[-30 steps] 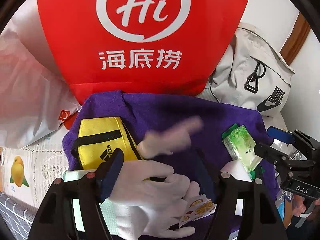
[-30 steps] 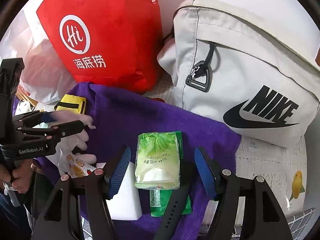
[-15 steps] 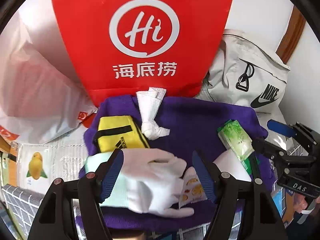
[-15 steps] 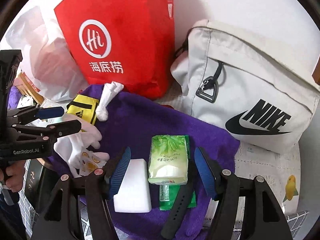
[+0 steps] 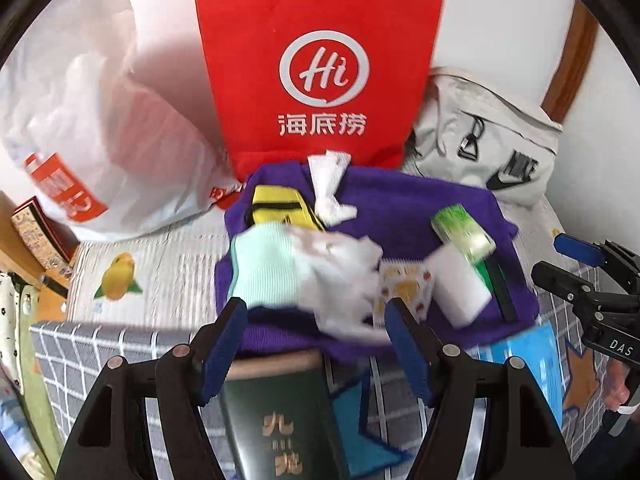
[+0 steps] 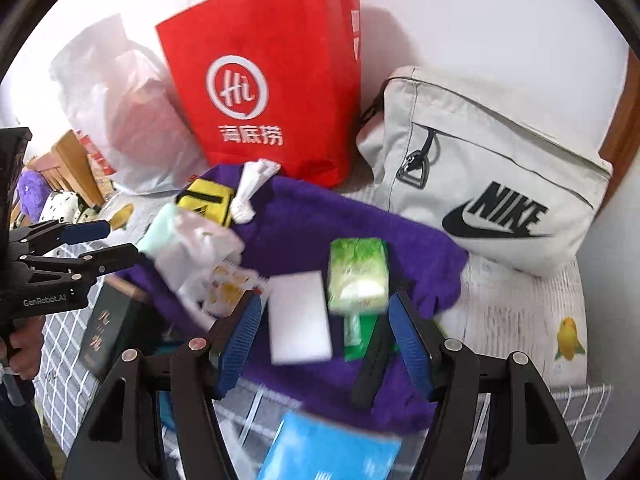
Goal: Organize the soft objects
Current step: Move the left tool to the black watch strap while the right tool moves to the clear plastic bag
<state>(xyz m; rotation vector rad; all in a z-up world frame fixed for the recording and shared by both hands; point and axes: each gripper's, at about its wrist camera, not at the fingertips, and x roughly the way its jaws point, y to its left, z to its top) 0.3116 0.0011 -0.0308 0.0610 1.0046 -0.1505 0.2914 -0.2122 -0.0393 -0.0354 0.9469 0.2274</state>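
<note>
A purple towel (image 5: 404, 204) (image 6: 320, 220) lies spread on the bed. On it lie a white glove with a mint cuff (image 5: 304, 268) (image 6: 188, 240), a yellow pouch (image 5: 280, 204) (image 6: 204, 202), a crumpled white tissue (image 5: 328, 184) (image 6: 252, 188), a green tissue pack (image 5: 464, 232) (image 6: 358, 272), a white sponge block (image 5: 460, 292) (image 6: 300, 316) and a small printed sachet (image 5: 404, 288) (image 6: 228, 286). My left gripper (image 5: 316, 344) (image 6: 92, 244) is open and empty, held back over the towel's near edge. My right gripper (image 6: 324, 336) (image 5: 568, 260) is open and empty, just short of the sponge and tissue pack.
A red Hi bag (image 5: 320, 72) (image 6: 272, 96), a white plastic bag (image 5: 92, 132) and a grey Nike bag (image 6: 492, 184) (image 5: 492, 148) stand behind the towel. A dark green book (image 5: 280, 420) (image 6: 104, 328) and a blue packet (image 6: 332, 448) lie on the checked sheet in front.
Both grippers have pulled back and up from the towel, so more of the bed shows. The left one has let go of the glove; the white tissue now lies by the red bag.
</note>
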